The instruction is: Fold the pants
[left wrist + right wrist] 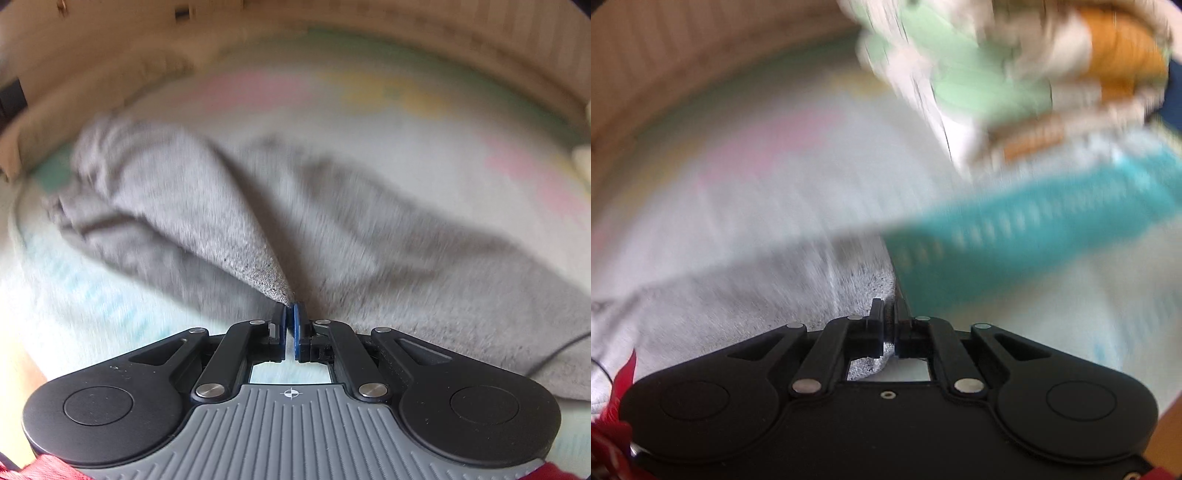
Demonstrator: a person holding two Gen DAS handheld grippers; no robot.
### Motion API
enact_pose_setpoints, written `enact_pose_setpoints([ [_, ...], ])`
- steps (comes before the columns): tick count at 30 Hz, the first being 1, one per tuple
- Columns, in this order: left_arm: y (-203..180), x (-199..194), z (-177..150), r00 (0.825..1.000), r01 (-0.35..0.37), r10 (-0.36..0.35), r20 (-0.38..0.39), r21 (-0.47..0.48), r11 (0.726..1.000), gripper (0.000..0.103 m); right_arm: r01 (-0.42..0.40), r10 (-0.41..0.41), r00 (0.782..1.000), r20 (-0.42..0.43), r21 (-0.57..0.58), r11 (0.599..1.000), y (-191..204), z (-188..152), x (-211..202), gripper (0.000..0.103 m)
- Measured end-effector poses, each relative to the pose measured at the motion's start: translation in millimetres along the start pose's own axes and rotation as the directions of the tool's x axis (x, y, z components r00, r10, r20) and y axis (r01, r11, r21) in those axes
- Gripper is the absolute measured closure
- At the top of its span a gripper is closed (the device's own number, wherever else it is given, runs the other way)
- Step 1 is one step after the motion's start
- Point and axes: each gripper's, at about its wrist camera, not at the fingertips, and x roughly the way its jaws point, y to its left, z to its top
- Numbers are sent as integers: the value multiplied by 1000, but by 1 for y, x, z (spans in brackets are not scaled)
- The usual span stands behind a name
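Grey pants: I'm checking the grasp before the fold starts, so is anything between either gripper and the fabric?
Nothing visible is. The left gripper is shut on a pinched ridge of the grey pants, and the right gripper is shut on their edge. The teal-striped cloth lies beside the right grasp, not in it.

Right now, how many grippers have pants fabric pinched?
2. The left gripper is closed on a peak of the grey pants; the right gripper is closed on a grey fabric edge. Motion blur hides detail.
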Motion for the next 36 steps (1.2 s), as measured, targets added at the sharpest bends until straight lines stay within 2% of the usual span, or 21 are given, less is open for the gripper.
enact_pose_setpoints([
  [2, -1, 13, -1, 999, -11, 11, -51, 4, 1000, 97, -10, 11, 999, -46, 22, 1000, -6, -3, 11, 92],
  [3, -3, 17, -1, 998, -15, 16, -68, 11, 1000, 96, -13, 14, 999, -48, 26, 1000, -7, -2, 12, 88],
  [4, -4, 17, 1, 997, -19, 21, -73, 19, 1000, 96, -20, 22, 999, -45, 37, 999, -9, 0, 11, 82],
  [6, -8, 14, 1, 998, -21, 23, -60, 34, 999, 96, -24, 26, 999, -22, 79, 997, -13, 1, 6, 81],
  [8, -11, 10, 0, 998, -12, 14, -54, 51, 999, 96, -27, 27, 1000, 0, 121, 992, -17, 5, 4, 67],
  [9, -11, 8, -2, 999, -11, 14, -49, 55, 998, 96, -30, 28, 1000, 13, 136, 990, -20, 6, 4, 55],
  [10, -10, 7, -2, 999, -15, 18, -35, 58, 998, 96, -36, 32, 999, 26, 145, 989, -22, 6, 4, 47],
  [17, -9, -14, 0, 996, -21, 15, 86, 64, 998, 96, -76, 73, 997, 21, 218, 973, -34, 4, 15, 44],
  [20, -9, -17, 1, 996, 1, -7, 92, 60, 998, 96, -109, 114, 993, -9, 252, 962, -37, 2, 27, 43],
  [23, -9, -19, -1, 996, 4, -10, 93, 63, 998, 96, -128, 132, 991, -2, 227, 965, -33, 1, 32, 37],
  [24, -8, -18, 0, 996, 3, -9, 90, 62, 998, 96, -129, 133, 991, -4, 208, 970, -30, 2, 32, 39],
  [26, -6, -17, -1, 997, 4, -8, 82, 55, 998, 96, -152, 156, 988, -11, 154, 976, -21, 3, 34, 76],
  [27, -5, -16, -1, 997, 5, -9, 77, 50, 999, 96, -148, 150, 989, -11, 123, 981, -15, 3, 32, 87],
  [30, -3, -15, 0, 997, 6, -9, 73, 43, 999, 96, -78, 80, 993, 83, -33, 996, 9, 2, 9, 92],
  [32, -3, -15, 0, 997, 0, -3, 73, 46, 999, 96, -7, 16, 991, 131, -72, 997, 17, 1, -3, 93],
  [33, -2, -14, 0, 997, -2, -1, 71, 45, 999, 96, 17, -8, 993, 115, -73, 997, 18, 2, 0, 93],
  [35, -1, -11, 0, 998, -3, 0, 59, 47, 999, 96, 43, -41, 999, 20, -60, 997, 17, 1, 18, 92],
  [36, 1, -10, 1, 999, -3, 0, 51, 46, 999, 96, 53, -53, 999, 5, -60, 997, 19, -2, 24, 87],
])
